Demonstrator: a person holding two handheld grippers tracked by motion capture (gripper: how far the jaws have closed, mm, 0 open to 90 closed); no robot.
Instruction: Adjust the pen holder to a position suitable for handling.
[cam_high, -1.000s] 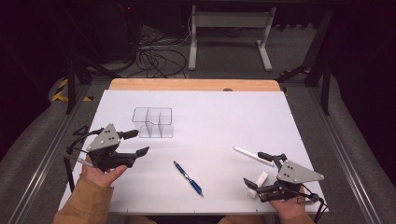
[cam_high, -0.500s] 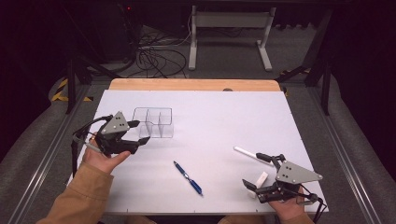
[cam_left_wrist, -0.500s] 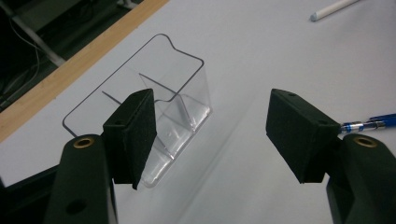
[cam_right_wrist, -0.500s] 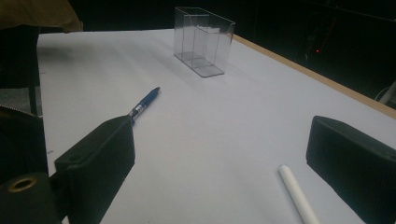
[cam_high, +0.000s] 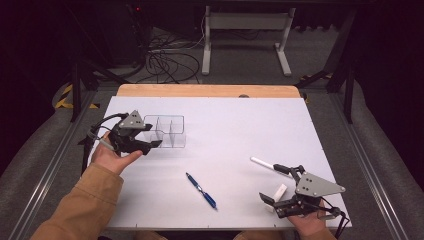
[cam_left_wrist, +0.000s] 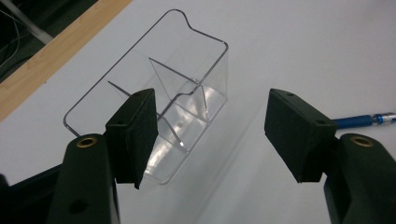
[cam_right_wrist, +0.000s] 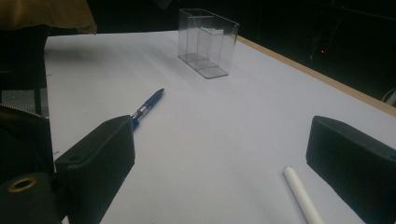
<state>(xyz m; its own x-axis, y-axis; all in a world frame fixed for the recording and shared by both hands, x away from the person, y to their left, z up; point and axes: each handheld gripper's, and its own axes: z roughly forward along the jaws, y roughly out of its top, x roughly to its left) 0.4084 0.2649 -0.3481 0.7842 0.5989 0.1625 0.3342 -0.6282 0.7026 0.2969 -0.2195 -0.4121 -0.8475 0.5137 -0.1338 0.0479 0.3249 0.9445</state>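
Note:
A clear plastic organizer (cam_high: 167, 131) with three compartments stands on the white table (cam_high: 235, 125), left of centre. My left gripper (cam_high: 153, 136) is open right at its near-left end. In the left gripper view the organizer (cam_left_wrist: 187, 70) lies just beyond the left gripper (cam_left_wrist: 215, 135), and the left pad (cam_left_wrist: 133, 133) overlaps its near corner. A blue pen (cam_high: 201, 190) lies in the middle near the front. My right gripper (cam_high: 272, 182) stands open at the front right, with a white marker (cam_high: 263, 163) and a small white piece (cam_high: 280, 191) beside it. From the right gripper (cam_right_wrist: 219, 154) I see the pen (cam_right_wrist: 148, 108), the marker (cam_right_wrist: 301, 193) and the organizer (cam_right_wrist: 208, 42).
A wooden strip (cam_high: 210, 90) runs along the table's far edge. Beyond it are a desk frame (cam_high: 245, 30) and cables (cam_high: 167, 62) on the floor. A tan sleeve (cam_high: 82, 202) comes in at the bottom left.
My left gripper has moved forward and to the right, from the front left up to the organizer's near end. The right gripper, the pen and the marker have stayed put.

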